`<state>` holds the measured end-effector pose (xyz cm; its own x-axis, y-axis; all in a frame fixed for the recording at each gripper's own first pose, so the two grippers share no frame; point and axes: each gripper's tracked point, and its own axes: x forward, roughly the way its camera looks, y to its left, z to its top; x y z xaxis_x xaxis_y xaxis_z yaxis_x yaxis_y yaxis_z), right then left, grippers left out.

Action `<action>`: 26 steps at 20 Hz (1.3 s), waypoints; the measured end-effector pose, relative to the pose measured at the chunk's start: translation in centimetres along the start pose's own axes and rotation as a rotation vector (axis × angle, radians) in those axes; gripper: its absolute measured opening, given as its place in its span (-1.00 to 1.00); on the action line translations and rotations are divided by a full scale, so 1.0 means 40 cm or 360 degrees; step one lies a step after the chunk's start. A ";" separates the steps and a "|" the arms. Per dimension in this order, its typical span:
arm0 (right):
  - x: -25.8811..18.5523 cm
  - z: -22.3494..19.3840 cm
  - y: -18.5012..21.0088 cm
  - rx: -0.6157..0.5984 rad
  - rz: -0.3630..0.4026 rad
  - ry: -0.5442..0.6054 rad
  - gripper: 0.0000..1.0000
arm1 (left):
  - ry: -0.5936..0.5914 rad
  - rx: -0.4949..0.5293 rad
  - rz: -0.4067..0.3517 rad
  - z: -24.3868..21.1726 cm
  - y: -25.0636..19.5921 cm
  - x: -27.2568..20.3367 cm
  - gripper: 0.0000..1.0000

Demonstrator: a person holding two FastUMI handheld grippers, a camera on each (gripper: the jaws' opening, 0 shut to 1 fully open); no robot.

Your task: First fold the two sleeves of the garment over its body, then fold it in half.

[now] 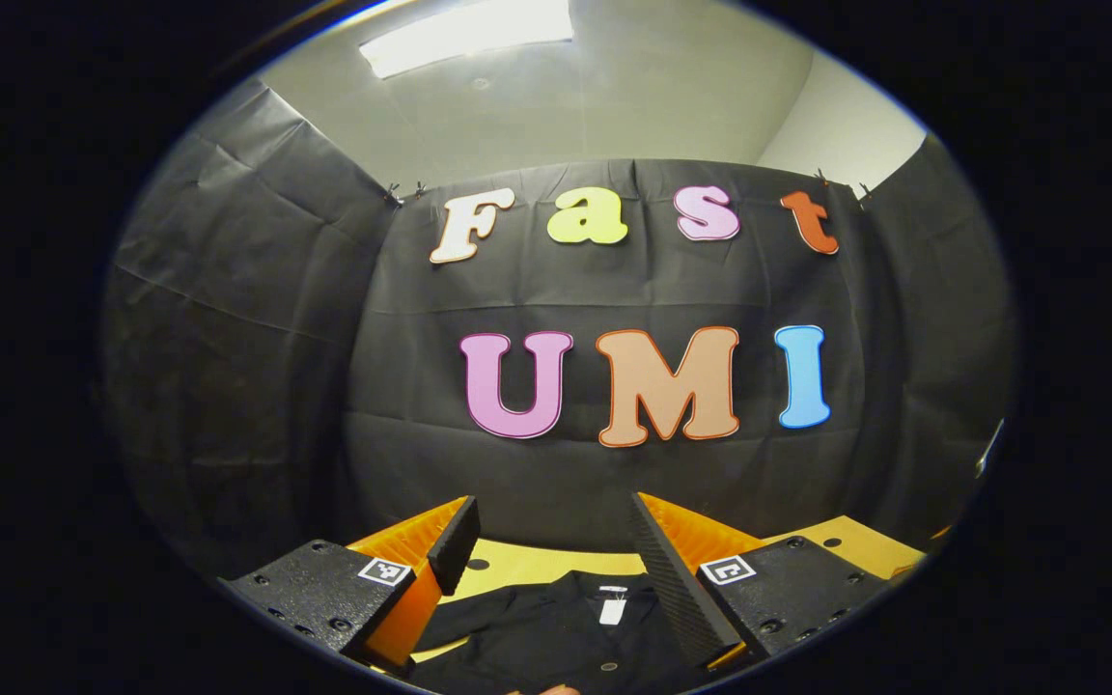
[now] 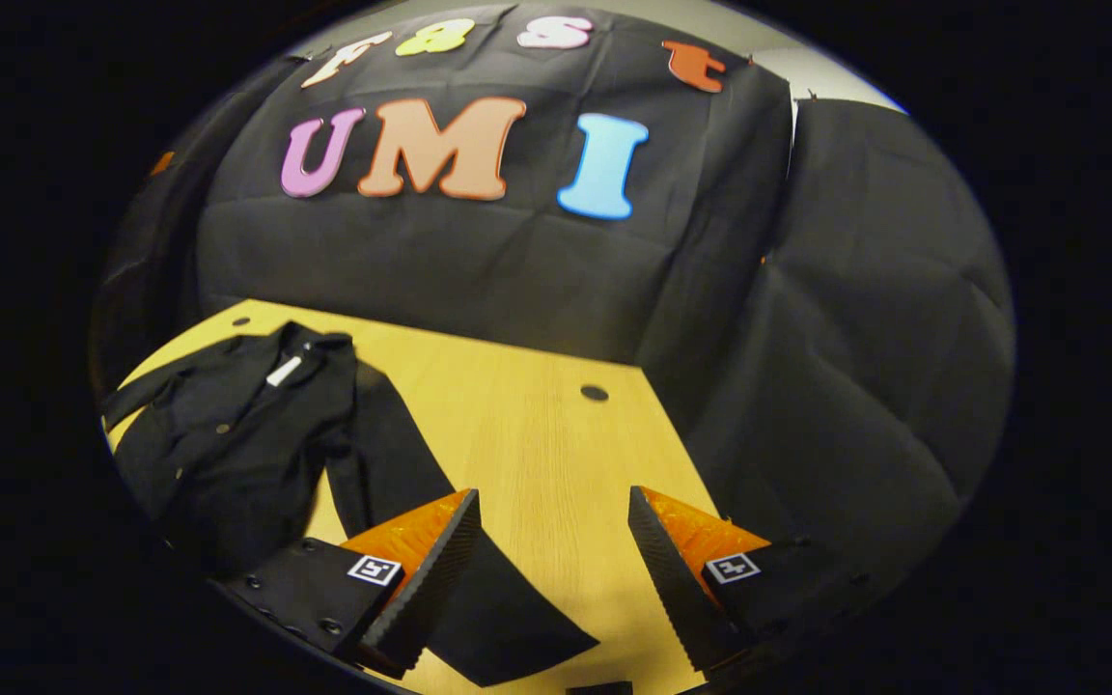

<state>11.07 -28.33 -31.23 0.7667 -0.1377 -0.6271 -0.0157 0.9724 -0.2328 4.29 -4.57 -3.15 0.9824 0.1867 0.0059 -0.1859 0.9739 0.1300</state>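
Shirt (image 2: 228, 434), black, lies spread on the yellow table (image 2: 527, 434) at the left of the right gripper view, one sleeve (image 2: 440, 541) stretched toward bottom center. Left gripper (image 1: 556, 579) and right gripper (image 2: 551, 579) both hang wide open, holding nothing.

Spread flat on the light wooden table (image 2: 537, 434), well left of centre in the right gripper view: the black buttoned garment (image 2: 228, 434), collar toward the black cloth wall (image 2: 479, 261) behind. Stretched from its shoulder toward the near edge, one long black sleeve (image 2: 402, 473), passing under the left finger of the right gripper (image 2: 548, 574). In the left gripper view, collar and white tag (image 1: 613, 604) between the spread fingers of the left gripper (image 1: 556, 569), table beyond
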 end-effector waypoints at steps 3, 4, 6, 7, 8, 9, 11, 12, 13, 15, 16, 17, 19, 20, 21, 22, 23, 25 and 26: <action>0.051 -0.075 0.000 0.0000 0.0005 0.0158 1.00 | 0.0020 0.0018 -0.0006 -0.014 -0.026 0.009 0.84; 0.056 -0.100 -0.008 -0.0006 0.0006 0.0197 1.00 | 0.0024 0.0023 -0.0010 -0.017 -0.035 0.013 0.84; 0.076 -0.145 -0.014 -0.0011 0.0021 0.0285 1.00 | 0.0034 0.0030 -0.0017 -0.021 -0.051 0.018 0.84; 0.088 -0.164 -0.013 -0.0012 0.0033 0.0331 1.00 | 0.0038 0.0030 -0.0022 -0.024 -0.059 0.024 0.84; 0.091 -0.195 -0.015 -0.0015 0.0046 0.0376 1.00 | 0.0039 0.0031 -0.0024 -0.025 -0.067 0.027 0.85; 0.097 -0.220 -0.015 -0.0021 0.0052 0.0421 1.00 | 0.0043 0.0034 -0.0029 -0.026 -0.073 0.030 0.85; 0.101 -0.274 -0.015 -0.0036 0.0065 0.0520 0.98 | 0.0051 0.0046 -0.0039 -0.031 -0.084 0.034 0.84; 0.098 -0.295 -0.013 -0.0036 0.0084 0.0562 1.00 | 0.0047 0.0054 -0.0043 -0.029 -0.089 0.037 0.84; 0.096 -0.306 -0.006 -0.0025 0.0125 0.0600 0.99 | 0.0043 0.0063 -0.0045 -0.028 -0.092 0.040 0.85; 0.097 -0.345 0.007 0.0007 0.0172 0.0681 0.99 | 0.0036 0.0076 -0.0046 -0.022 -0.094 0.041 0.84; 0.094 -0.360 0.016 0.0021 0.0196 0.0734 0.89 | 0.0039 0.0083 -0.0047 -0.024 -0.095 0.040 0.84; 0.096 -0.358 0.023 0.0079 0.0207 0.0728 0.82 | 0.0042 0.0090 -0.0049 -0.025 -0.094 0.038 0.84; 0.087 -0.368 0.026 0.0206 0.0247 0.0767 0.76 | 0.0041 0.0097 -0.0048 -0.022 -0.090 0.034 0.84; 0.097 -0.364 0.033 0.0254 0.0246 0.0737 0.73 | 0.0039 0.0098 -0.0043 -0.020 -0.085 0.035 0.87; 0.099 -0.359 0.039 0.0258 0.0248 0.0737 0.62 | 0.0037 0.0097 -0.0038 -0.022 -0.076 0.032 0.88; 0.094 -0.360 0.049 0.0250 0.0257 0.0741 0.49 | 0.0039 0.0091 -0.0037 -0.023 -0.065 0.030 0.97; 0.096 -0.358 0.062 0.0253 0.0266 0.0736 0.24 | 0.0039 0.0083 -0.0034 -0.025 -0.053 0.027 0.99; 0.101 -0.367 0.065 0.0268 0.0227 0.0694 -0.45 | 0.0038 0.0062 -0.0032 -0.028 -0.025 0.030 0.97; 0.100 -0.368 0.067 0.0253 0.0184 0.0673 -0.79 | 0.0042 0.0052 -0.0037 -0.031 -0.010 0.032 0.99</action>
<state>4.63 -29.05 -45.31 0.4360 -0.0595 -0.8980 0.0384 0.9981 -0.0475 5.61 -4.57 -4.43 0.9855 0.1679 -0.0235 -0.1620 0.9734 0.1619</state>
